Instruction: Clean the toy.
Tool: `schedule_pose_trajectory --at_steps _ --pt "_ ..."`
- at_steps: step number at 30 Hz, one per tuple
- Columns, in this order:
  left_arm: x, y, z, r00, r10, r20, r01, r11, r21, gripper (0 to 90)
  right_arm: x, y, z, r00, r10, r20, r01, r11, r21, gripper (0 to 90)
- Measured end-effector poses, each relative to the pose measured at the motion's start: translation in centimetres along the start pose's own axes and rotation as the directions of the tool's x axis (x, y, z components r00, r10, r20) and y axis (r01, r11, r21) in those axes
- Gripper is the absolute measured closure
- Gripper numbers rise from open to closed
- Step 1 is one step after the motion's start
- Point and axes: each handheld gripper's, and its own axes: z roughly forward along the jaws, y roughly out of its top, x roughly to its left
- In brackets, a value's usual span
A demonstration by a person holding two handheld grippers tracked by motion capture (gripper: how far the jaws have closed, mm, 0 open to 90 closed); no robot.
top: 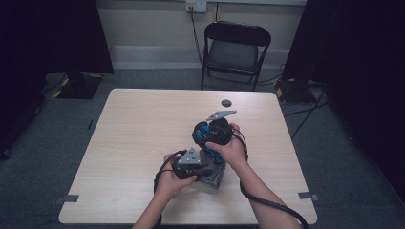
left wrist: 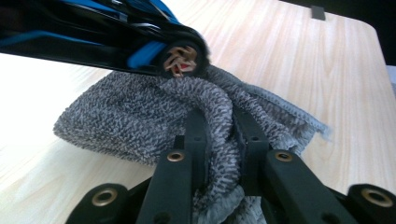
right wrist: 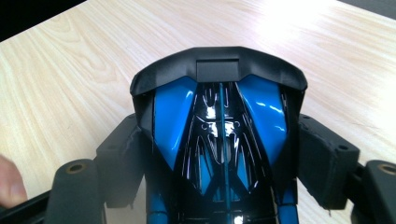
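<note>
The left tongs (left wrist: 219, 140) pinch a fold of grey towel (left wrist: 140, 116) between their black jaws, the cloth bunched and rising between them. The right tongs (right wrist: 219, 154) clamp a glossy blue-and-black toy car (right wrist: 219, 121) by its flanks, its dark end pointing away over the bench (right wrist: 70, 70). From the left gripper view, the car's underside hangs just above the towel, touching or nearly so. In the high view both hands meet at the near middle of the bench, left hand (top: 172, 179) low, right hand (top: 234, 150) beside it, towel (top: 212, 179) beneath. A small dark disc (top: 226, 102) lies near the far edge; a folding chair (top: 234, 50) stands beyond.
</note>
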Motion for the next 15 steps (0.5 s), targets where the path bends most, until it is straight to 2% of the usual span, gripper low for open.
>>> schedule_pose_trajectory --at_steps 8,12,15 --pt "-0.4 0.1 0.8 0.9993 0.006 0.038 -0.006 0.9999 0.013 78.0 -0.9 0.5 -0.9 0.9996 0.025 0.012 -0.025 0.999 -0.026 25.6" --pt "0.0 0.0 0.1 0.9997 0.006 0.024 -0.006 0.9997 0.025 78.0 -1.5 0.4 -1.6 0.9989 0.046 0.011 -0.045 0.998 -0.043 25.6" --pt "0.8 -0.1 -0.9 0.9999 -0.007 -0.008 0.007 0.9996 0.028 78.0 -1.9 0.3 -2.1 0.9987 0.048 0.021 -0.047 0.998 -0.045 25.6"
